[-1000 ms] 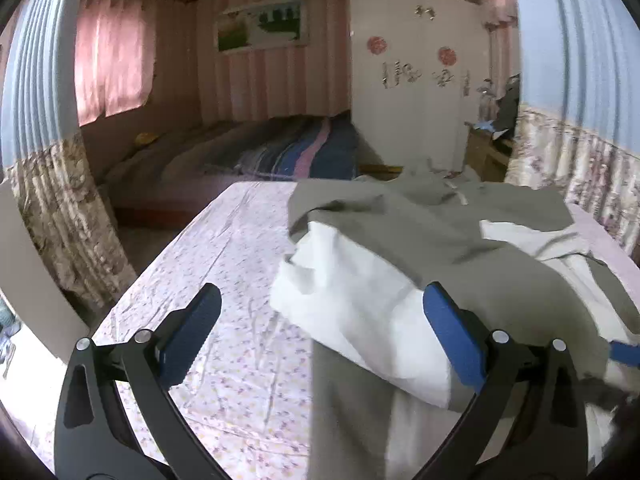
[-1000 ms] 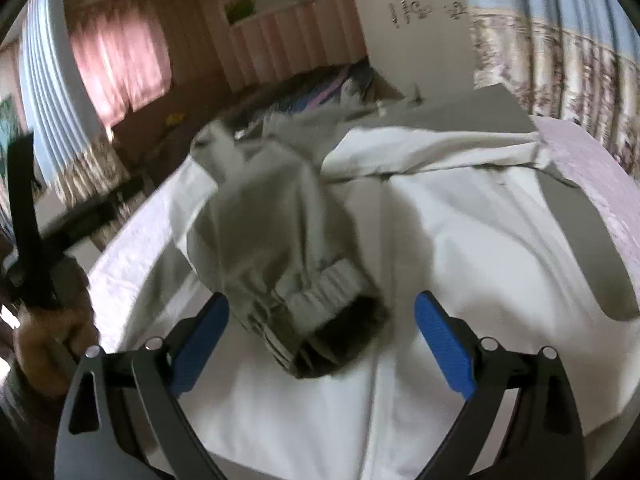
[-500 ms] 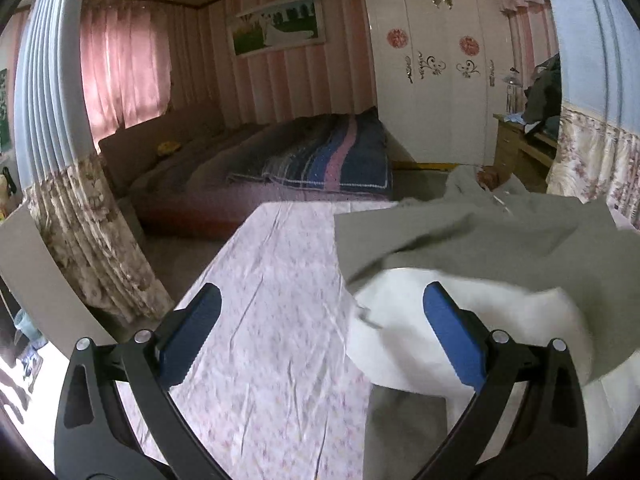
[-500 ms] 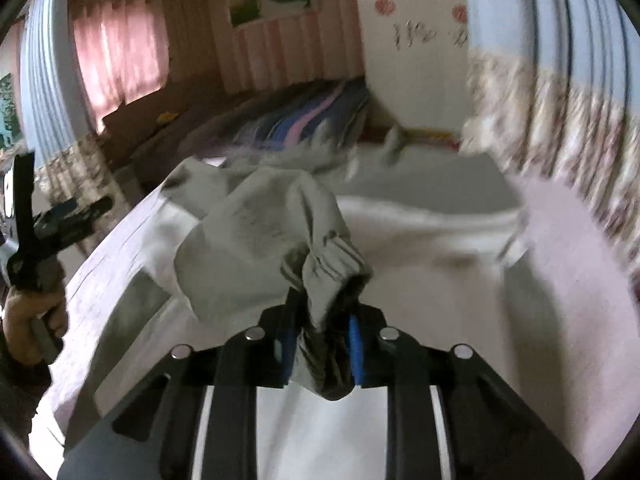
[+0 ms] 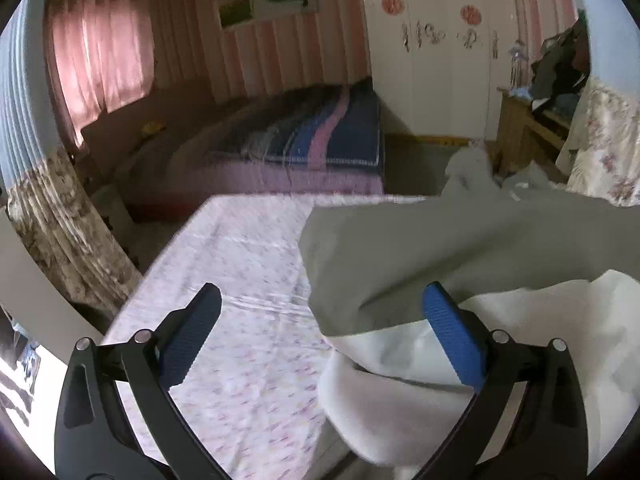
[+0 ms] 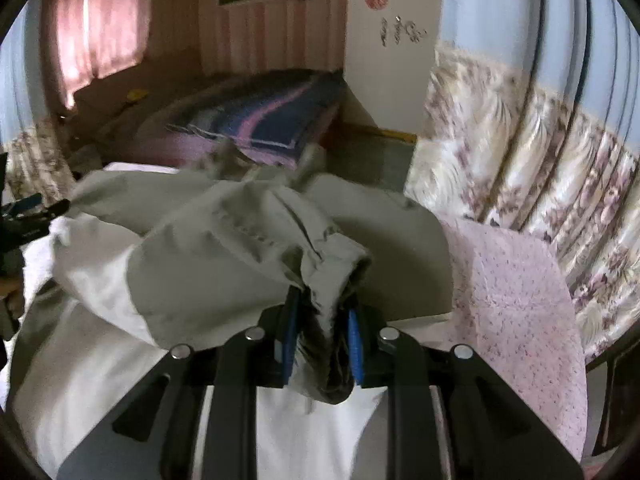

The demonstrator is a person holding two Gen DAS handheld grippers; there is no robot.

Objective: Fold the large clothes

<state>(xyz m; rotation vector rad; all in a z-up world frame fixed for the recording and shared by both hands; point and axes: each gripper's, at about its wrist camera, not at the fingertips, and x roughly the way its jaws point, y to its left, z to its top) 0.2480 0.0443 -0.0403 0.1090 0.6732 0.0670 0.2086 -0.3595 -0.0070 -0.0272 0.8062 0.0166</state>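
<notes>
A large grey jacket with white lining lies rumpled on a table under a pink floral cloth. My left gripper is open and empty at the jacket's left edge, its right finger against the white lining. My right gripper is shut on the grey sleeve cuff and holds it up over the white lining. The left gripper also shows small at the far left of the right wrist view.
A bed with a striped blue and pink blanket stands behind the table. Floral curtains hang at the left and right. A white wardrobe and a wooden dresser are at the back right.
My right gripper closed on the sleeve cuff and lifted it toward the right. My left gripper drew back to the left of the jacket, staying open.
</notes>
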